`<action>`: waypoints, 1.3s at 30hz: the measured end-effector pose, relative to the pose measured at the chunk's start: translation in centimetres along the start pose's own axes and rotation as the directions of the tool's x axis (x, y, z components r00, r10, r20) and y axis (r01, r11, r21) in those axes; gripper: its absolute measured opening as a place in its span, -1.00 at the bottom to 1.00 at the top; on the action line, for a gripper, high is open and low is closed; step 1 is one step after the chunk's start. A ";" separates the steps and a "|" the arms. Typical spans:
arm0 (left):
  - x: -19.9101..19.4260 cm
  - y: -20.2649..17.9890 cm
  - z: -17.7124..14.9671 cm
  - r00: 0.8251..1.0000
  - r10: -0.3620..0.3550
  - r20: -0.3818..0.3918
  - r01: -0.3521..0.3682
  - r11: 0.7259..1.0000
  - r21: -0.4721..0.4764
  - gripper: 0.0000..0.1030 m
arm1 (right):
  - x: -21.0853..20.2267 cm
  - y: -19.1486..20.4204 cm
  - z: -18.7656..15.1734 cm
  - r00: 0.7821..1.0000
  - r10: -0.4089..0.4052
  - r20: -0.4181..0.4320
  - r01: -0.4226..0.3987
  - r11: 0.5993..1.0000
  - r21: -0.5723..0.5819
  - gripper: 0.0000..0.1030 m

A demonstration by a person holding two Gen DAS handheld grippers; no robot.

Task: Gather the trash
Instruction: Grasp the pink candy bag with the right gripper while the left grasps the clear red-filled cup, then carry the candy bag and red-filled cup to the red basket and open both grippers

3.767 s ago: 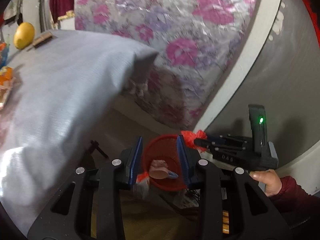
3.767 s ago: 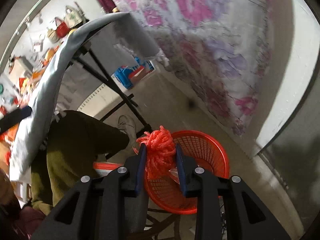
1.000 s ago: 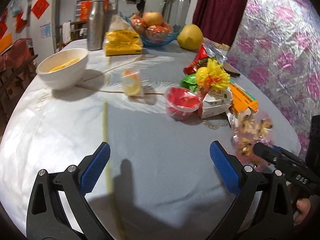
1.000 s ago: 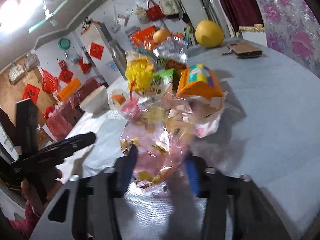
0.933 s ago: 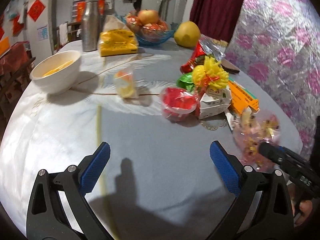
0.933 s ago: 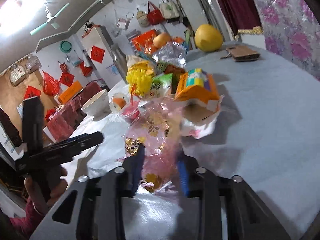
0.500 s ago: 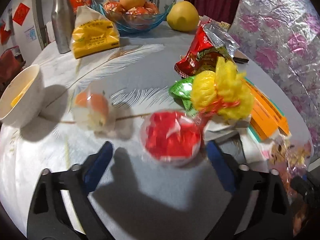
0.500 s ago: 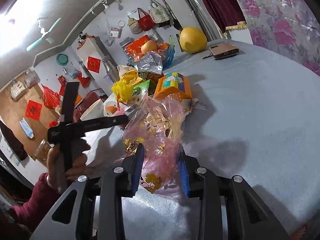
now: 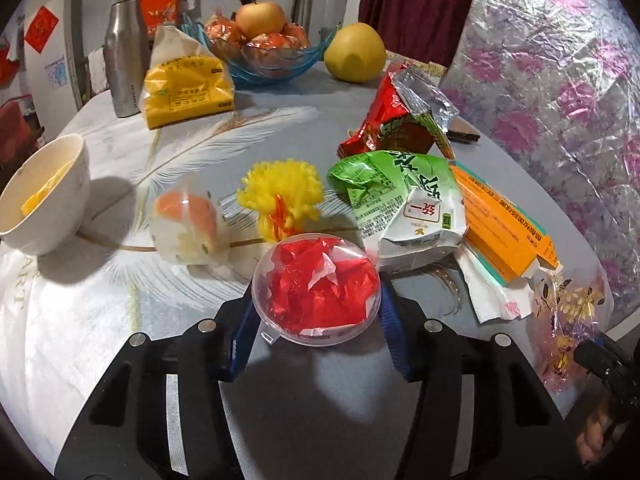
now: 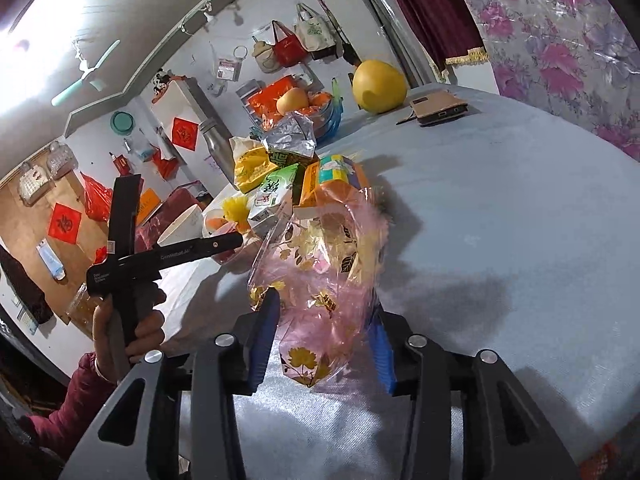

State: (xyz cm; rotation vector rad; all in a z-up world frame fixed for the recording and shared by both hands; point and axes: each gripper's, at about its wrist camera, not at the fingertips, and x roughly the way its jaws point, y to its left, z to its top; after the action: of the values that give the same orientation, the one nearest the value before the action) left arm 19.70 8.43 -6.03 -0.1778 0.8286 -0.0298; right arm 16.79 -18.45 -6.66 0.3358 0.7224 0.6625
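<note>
My left gripper (image 9: 316, 334) has its blue pads against both sides of a clear plastic cup (image 9: 316, 288) stuffed with red wrapper. The cup stands on the round table. My right gripper (image 10: 322, 338) is shut on a crumpled pink cellophane wrapper (image 10: 324, 276) with gold flowers, at the table's near edge. That wrapper also shows in the left wrist view (image 9: 568, 320). More trash lies behind: a yellow pompom (image 9: 280, 194), a green packet (image 9: 384, 184), a small white carton (image 9: 424, 224), an orange box (image 9: 500, 224), a red snack bag (image 9: 400, 120) and a clear cup of fruit (image 9: 186, 228).
A white bowl (image 9: 40, 196) sits at the left. A steel bottle (image 9: 126, 44), a yellow bag (image 9: 184, 80), a blue fruit bowl (image 9: 264, 52) and a pomelo (image 9: 354, 58) stand at the back. A phone wallet (image 10: 438, 108) lies far right. A floral wall (image 9: 560, 80) is right.
My left gripper moved forward over the table and closed on the red-filled cup. My right gripper closed on the pink wrapper and drew it back a little from the pile.
</note>
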 end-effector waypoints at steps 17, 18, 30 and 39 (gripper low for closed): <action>-7.2 -2.0 -4.4 0.986 -0.074 0.151 0.076 0.997 -0.011 0.05 | -5.2 2.0 0.4 0.994 0.017 0.108 -0.011 0.998 -0.057 -0.49; -7.6 -2.1 -4.6 0.985 -0.075 0.154 0.078 0.997 -0.010 0.05 | -5.7 2.1 0.4 0.993 0.018 0.116 -0.011 0.998 -0.061 -0.49; -10.5 -6.6 -7.0 0.978 -0.127 0.163 0.120 0.991 0.050 0.06 | -11.4 1.2 -1.9 0.984 -0.027 0.177 0.037 0.998 -0.051 -0.49; -10.8 -14.8 -8.7 0.966 -0.231 0.117 0.209 0.962 0.173 0.06 | -17.4 -3.5 -5.1 0.971 -0.129 0.203 0.125 0.992 0.034 -0.48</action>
State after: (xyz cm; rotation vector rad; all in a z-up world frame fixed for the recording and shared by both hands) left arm 6.63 -6.37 -1.44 -0.1195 0.6637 -0.2905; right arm 5.00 -32.25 -3.31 0.3682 0.5486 0.4906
